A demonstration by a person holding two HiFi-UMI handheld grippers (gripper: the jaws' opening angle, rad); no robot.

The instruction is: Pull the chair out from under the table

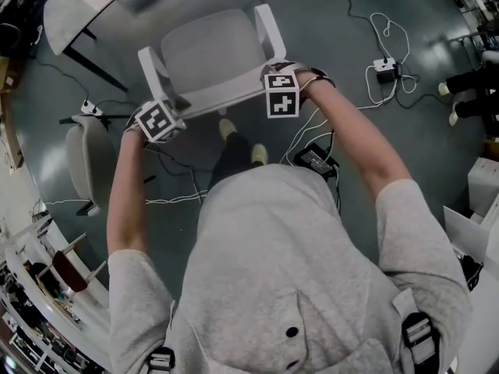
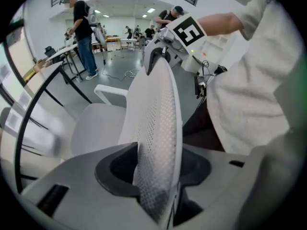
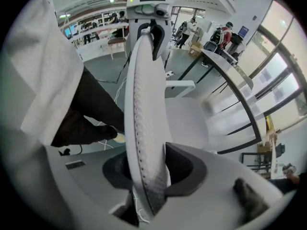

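White chair [image 1: 214, 57] stands on the grey floor just in front of the person. Its seat is out from under the table [image 1: 78, 10], and the front edge stays near the table's curved rim at upper left. The seat and 2 armrests point away from the person, toward the table. The backrest [image 1: 222, 100] is upright, with its top edge running left to right between the 2 hands. Left gripper [image 1: 160, 121] sits over the backrest's left top corner, jaws apart with the mesh edge between them and gaps on both sides, so no clamp. Right gripper [image 1: 281, 93] sits over the right top corner, also open, with the edge between its jaws. Behind the chair are the person's 2 shoes [image 1: 227, 128], loose white cables [image 1: 308, 131] and a black adapter [image 1: 316, 160]. A second chair [image 1: 87, 158] stands at left, a plug box [image 1: 386, 68] at right, well apart. Black table legs [image 1: 93, 65] slant beside the chair's left armrest.
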